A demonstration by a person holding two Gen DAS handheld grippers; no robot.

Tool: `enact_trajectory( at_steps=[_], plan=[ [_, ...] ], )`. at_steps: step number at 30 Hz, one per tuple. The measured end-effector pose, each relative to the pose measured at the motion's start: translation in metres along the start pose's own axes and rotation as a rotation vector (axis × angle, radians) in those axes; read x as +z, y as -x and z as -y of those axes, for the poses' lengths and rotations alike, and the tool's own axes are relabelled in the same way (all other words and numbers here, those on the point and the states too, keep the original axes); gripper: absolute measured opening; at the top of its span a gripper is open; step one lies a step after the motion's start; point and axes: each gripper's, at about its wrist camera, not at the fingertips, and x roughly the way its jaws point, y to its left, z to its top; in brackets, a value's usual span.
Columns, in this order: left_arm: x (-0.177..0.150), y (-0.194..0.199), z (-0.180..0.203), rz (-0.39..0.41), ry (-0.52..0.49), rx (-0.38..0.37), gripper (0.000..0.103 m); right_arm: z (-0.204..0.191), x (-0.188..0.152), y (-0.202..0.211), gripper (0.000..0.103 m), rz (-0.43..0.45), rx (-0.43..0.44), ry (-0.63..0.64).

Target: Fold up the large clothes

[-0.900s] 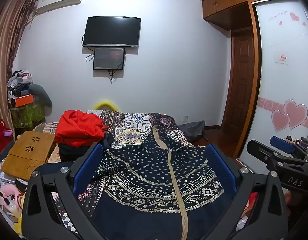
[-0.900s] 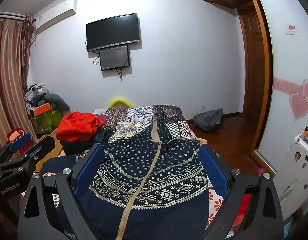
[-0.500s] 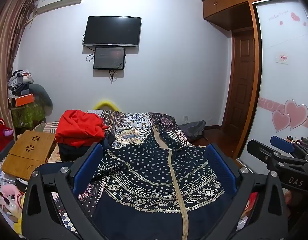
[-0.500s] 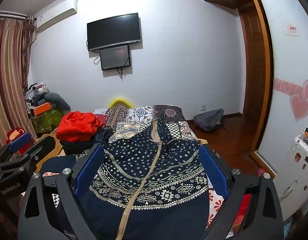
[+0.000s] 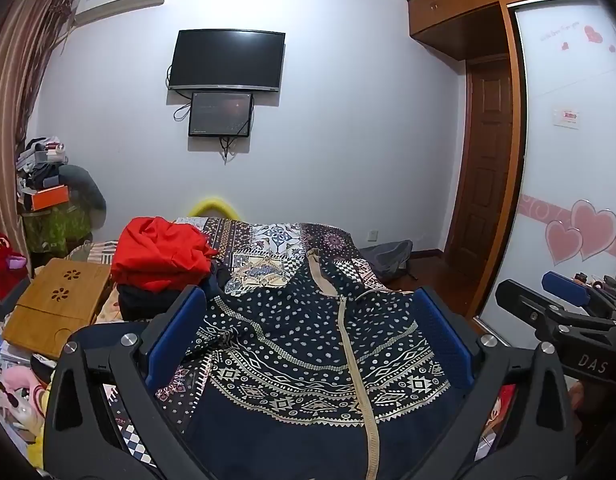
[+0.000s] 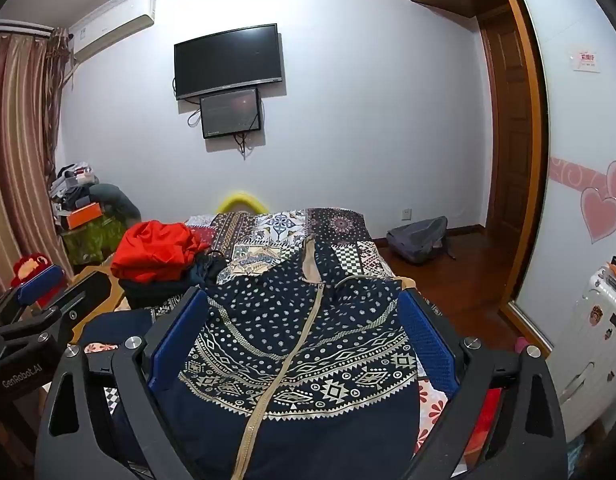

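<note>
A: Nearest the lens, left gripper (image 5: 308,336): jaws spread wide, nothing between the blue pads, poised above the navy patterned garment (image 5: 308,360). Right gripper (image 6: 303,332): likewise released and empty over the same garment.

B: Where does the garment lie?

A: Flat on the bed (image 5: 275,240), beige zipper (image 5: 354,360) running up its middle, hood end toward the far wall.

B: Any legible writing?

A: Left wrist view shows "DAS" on the right gripper's side; right wrist view shows "GenRobot.AI" on the left gripper's side. Neither view shows both.

B: Beyond the garment?

A: Folded red clothing (image 5: 159,256) on a dark pile, at the bed's left. The wooden lap surface (image 5: 59,304) shows fully in the left view only; the white stickered case (image 6: 592,344) in the right view only. Farthest: a grey backpack (image 6: 420,238) on the floor and a wall television (image 5: 227,60); its brand is unreadable.
</note>
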Motion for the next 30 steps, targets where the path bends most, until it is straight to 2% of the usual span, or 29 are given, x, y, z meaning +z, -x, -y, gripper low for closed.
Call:
enact_trajectory(
  at_steps=[7, 15, 18, 24, 26, 30],
  plan=[
    [0.001, -0.011, -0.007, -0.008, 0.000, 0.019, 0.103, 0.004, -0.005, -0.015, 0.095, -0.022, -0.002, -0.002],
    [0.002, -0.034, -0.035, -0.016, 0.002, 0.113, 0.103, 0.006, -0.003, -0.044, 0.095, -0.073, -0.015, 0.003],
    [0.006, -0.047, -0.058, -0.025, 0.021, 0.164, 0.103, 0.008, -0.002, -0.059, 0.095, -0.096, -0.015, 0.000],
    [0.003, -0.081, -0.111, -0.082, 0.041, 0.325, 0.103, 0.006, 0.002, -0.087, 0.095, -0.138, -0.016, 0.008],
    [-0.003, -0.096, -0.138, -0.120, 0.055, 0.382, 0.103, 0.006, 0.004, -0.100, 0.095, -0.153, -0.022, 0.017],
    [-0.020, -0.118, -0.187, -0.195, 0.121, 0.431, 0.103, 0.006, 0.007, -0.127, 0.094, -0.178, -0.049, 0.047]
  ],
)
